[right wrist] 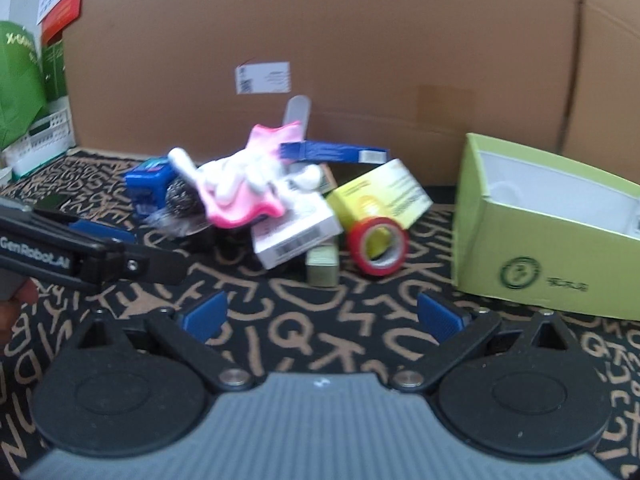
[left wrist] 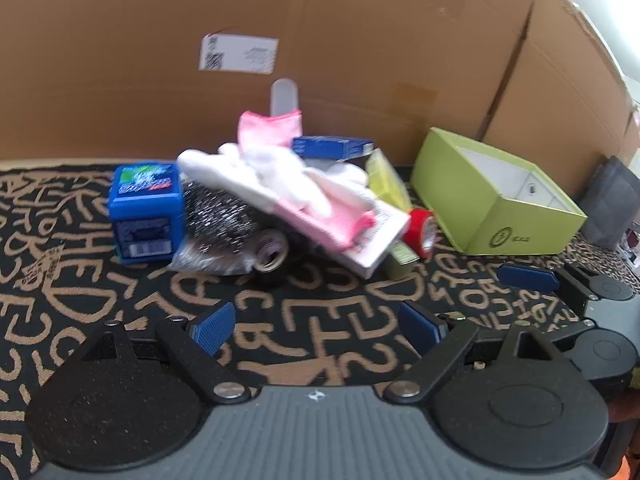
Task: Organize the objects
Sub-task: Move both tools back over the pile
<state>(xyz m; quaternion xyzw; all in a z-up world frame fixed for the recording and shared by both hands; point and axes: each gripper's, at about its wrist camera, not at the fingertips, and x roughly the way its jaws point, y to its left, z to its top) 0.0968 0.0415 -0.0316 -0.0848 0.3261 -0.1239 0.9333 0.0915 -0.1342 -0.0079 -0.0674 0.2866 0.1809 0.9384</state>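
A heap of objects lies on the patterned cloth ahead of both grippers. It includes a blue box [left wrist: 144, 216] [right wrist: 146, 188], a steel scourer [left wrist: 224, 216] [right wrist: 182, 200], a pink-and-white glove [left wrist: 280, 184] [right wrist: 240, 188] draped on top, a white box [left wrist: 372, 240] [right wrist: 296, 232], a red tape roll [left wrist: 420, 232] [right wrist: 378, 250] and a yellow box [left wrist: 386, 180] [right wrist: 384, 196]. My left gripper [left wrist: 316, 326] is open and empty, short of the heap. My right gripper [right wrist: 322, 316] is also open and empty, in front of the tape roll. An open green box [left wrist: 492, 200] [right wrist: 540, 248] stands to the right.
A big cardboard box [left wrist: 360, 60] [right wrist: 360, 60] walls off the back. A blue carton [left wrist: 332, 146] [right wrist: 332, 152] and a small olive box [right wrist: 322, 268] sit in the heap. A white basket [right wrist: 44, 136] and green bag [right wrist: 20, 80] stand far left. A right gripper pad [left wrist: 528, 278] shows beside the green box.
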